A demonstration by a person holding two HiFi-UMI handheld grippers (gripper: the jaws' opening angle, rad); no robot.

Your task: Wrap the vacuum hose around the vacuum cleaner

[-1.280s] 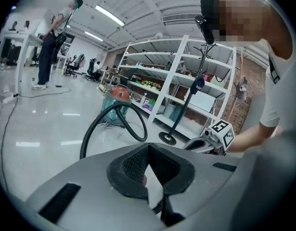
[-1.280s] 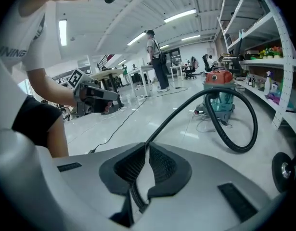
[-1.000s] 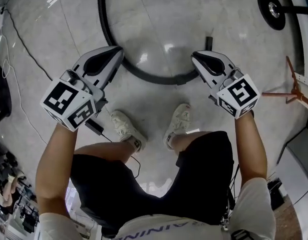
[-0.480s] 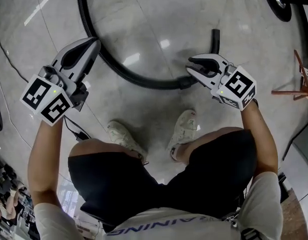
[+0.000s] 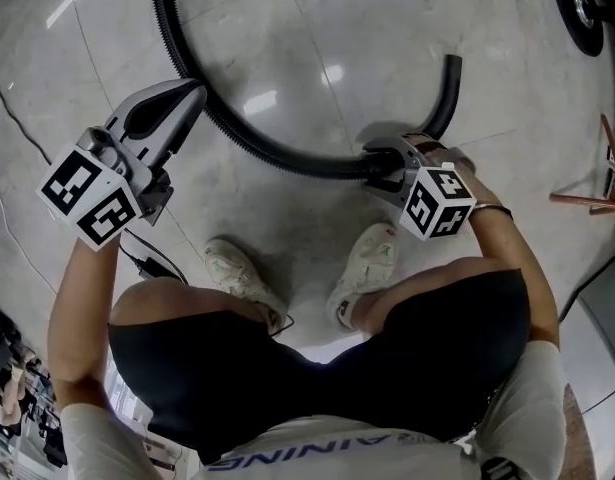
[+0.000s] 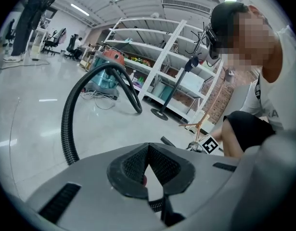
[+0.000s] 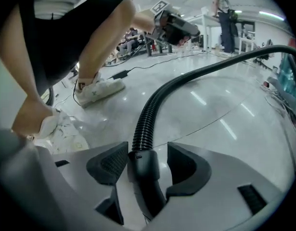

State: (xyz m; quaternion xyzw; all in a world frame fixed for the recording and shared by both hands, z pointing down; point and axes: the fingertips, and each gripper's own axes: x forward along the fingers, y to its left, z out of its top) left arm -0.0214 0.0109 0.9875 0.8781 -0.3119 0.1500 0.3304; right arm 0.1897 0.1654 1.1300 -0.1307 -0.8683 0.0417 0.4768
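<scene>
A black ribbed vacuum hose (image 5: 257, 143) lies in a curve on the pale floor and ends in a smooth black cuff and bent tube (image 5: 445, 93). My right gripper (image 5: 379, 164) points steeply down over that cuff. Its jaws have just been opening and now stand open on either side of the cuff (image 7: 143, 165), their pads not pressing it. My left gripper (image 5: 195, 90) hovers just above the hose farther left, shut and holding nothing. In the left gripper view the hose (image 6: 70, 114) leads back to the red and teal vacuum cleaner (image 6: 105, 73).
The person's two shoes (image 5: 242, 273) stand just behind the hose. A round black stand base (image 5: 587, 8) and an orange tripod (image 5: 587, 196) sit at the right. A thin cable (image 5: 17, 108) runs along the left. White shelving (image 6: 162, 66) stands behind the vacuum cleaner.
Both grippers have come down toward the floor. The right one rolled, tipped downward, opened its jaws and settled around the hose's cuff. The left one stayed shut.
</scene>
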